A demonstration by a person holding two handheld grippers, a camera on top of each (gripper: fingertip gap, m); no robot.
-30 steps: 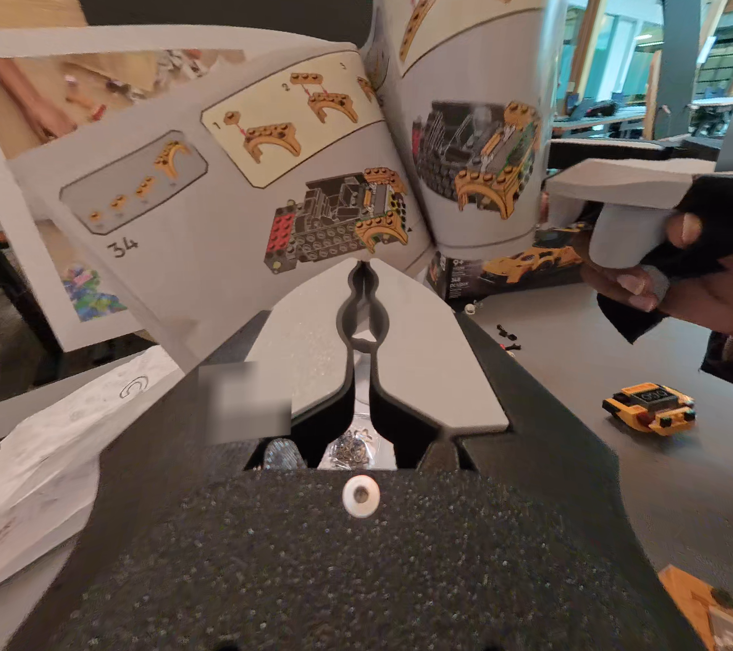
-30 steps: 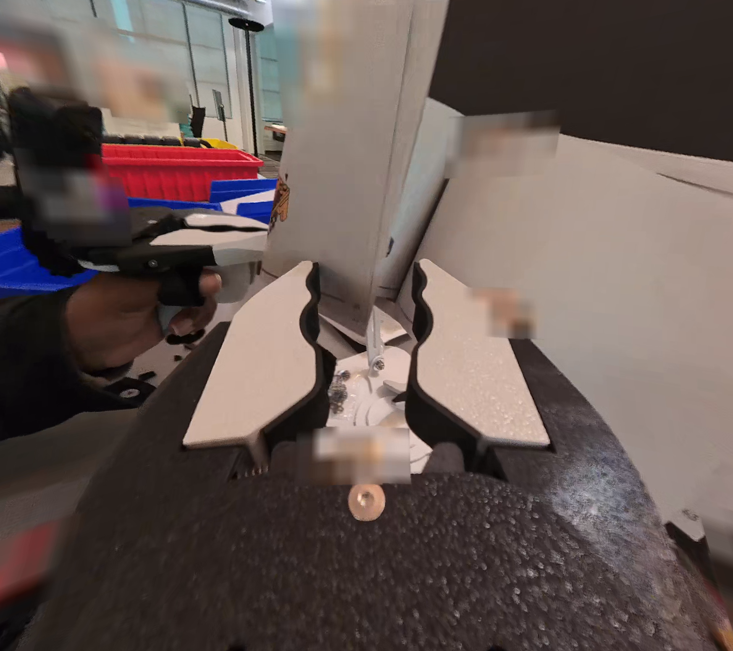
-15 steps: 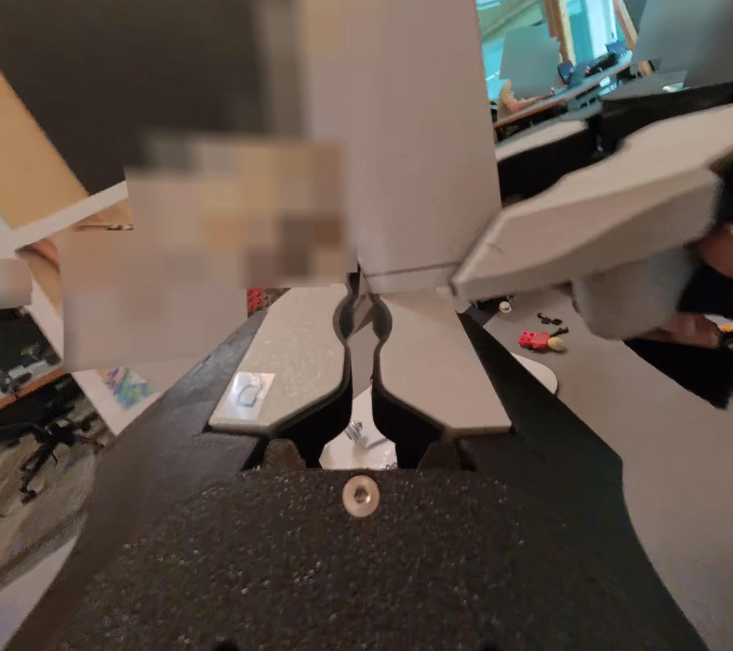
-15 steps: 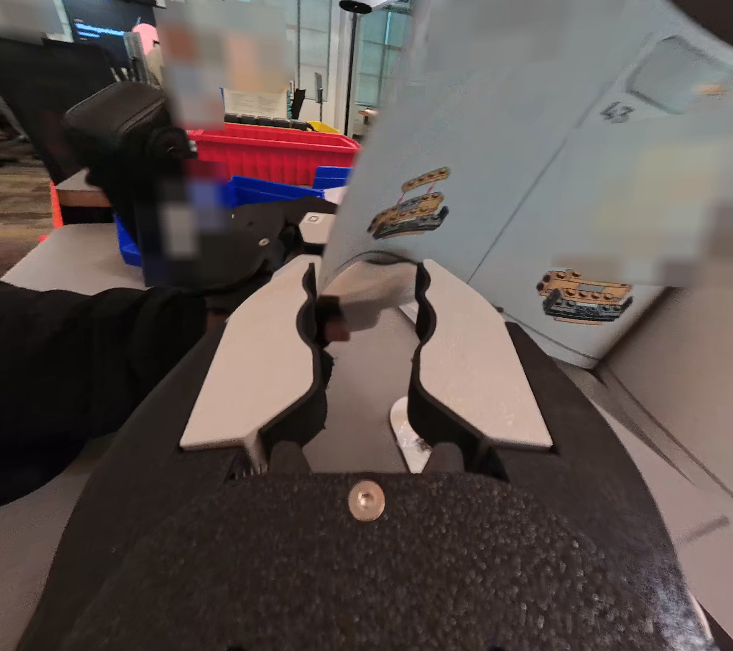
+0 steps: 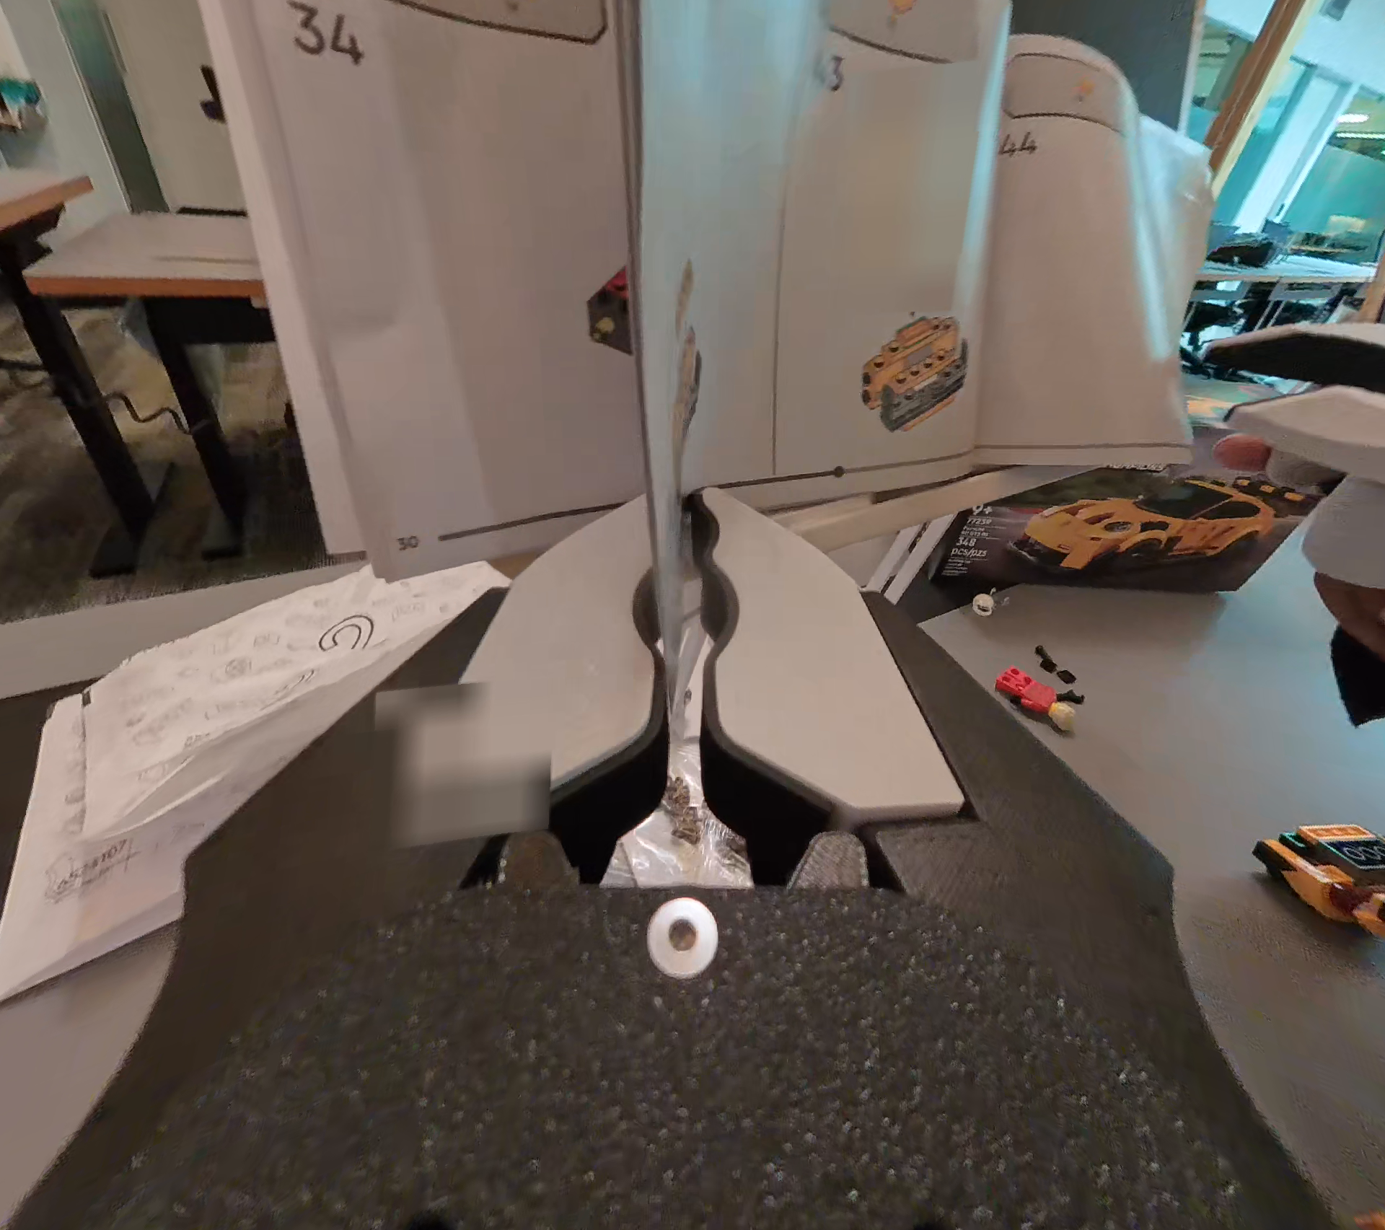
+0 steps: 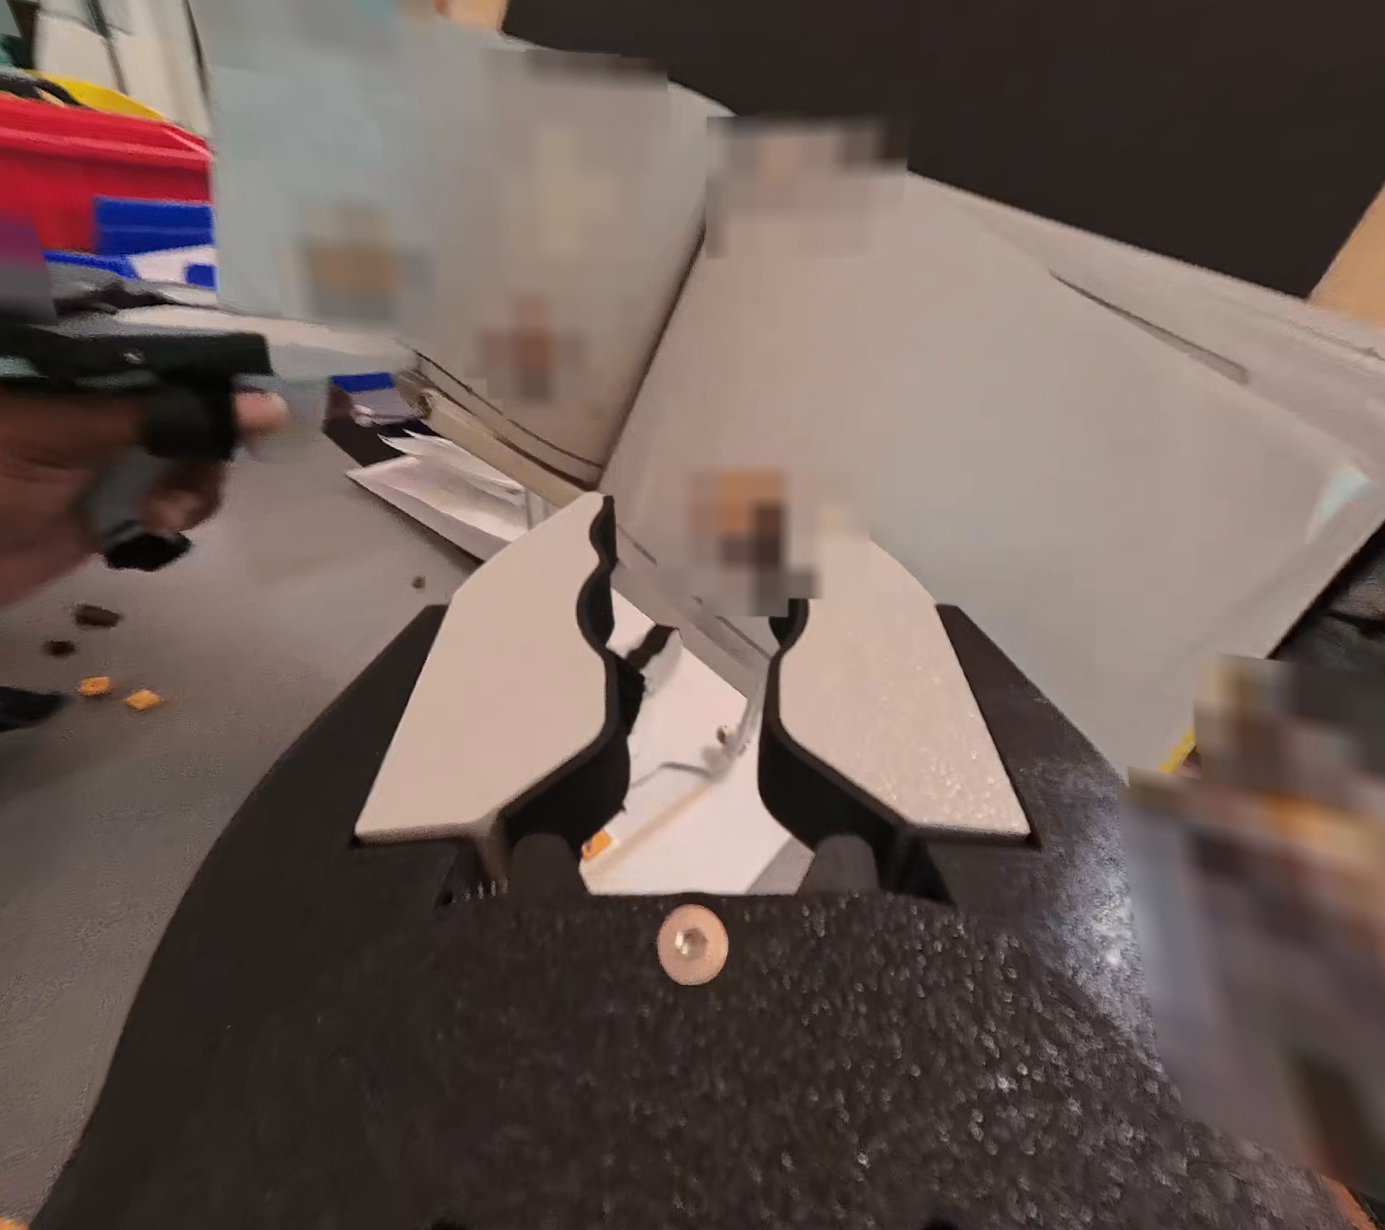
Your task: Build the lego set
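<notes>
The open instruction booklet point(image 5: 465, 220) stands upright in front of my left gripper point(image 5: 686, 504). The left gripper is shut on the lower edge of one page point(image 5: 659, 220), which rises edge-on between its pads. My right gripper point(image 6: 704, 534) is open, with a booklet page point(image 6: 974, 444) lying slack across its fingers and hiding the right fingertip. In the left wrist view the right gripper point(image 5: 1304, 392) shows at the right edge, beside the outer pages. A partly built yellow and black model point(image 5: 1334, 879) lies on the grey table point(image 5: 1124, 819).
The set's box point(image 5: 1169, 534) lies behind the booklet. A red minifigure point(image 5: 1038, 695) and small black parts lie near it. A white paper bag point(image 5: 187, 729) lies at the left. Red point(image 6: 90, 167) and blue bins point(image 6: 150, 220) stand far left; small orange pieces point(image 6: 120, 692) lie on the table. The tips of one gripper are about 20 cm away from the tips of the other. The red minifigure point(image 5: 1038, 695) is about 20 cm from my right fingertips and 30 cm from my left.
The booklet swung upright and its pages fanned out. My left pads parted slightly, then closed on a single page. My right gripper moved under the right-hand pages and its jaws narrowed a little.
</notes>
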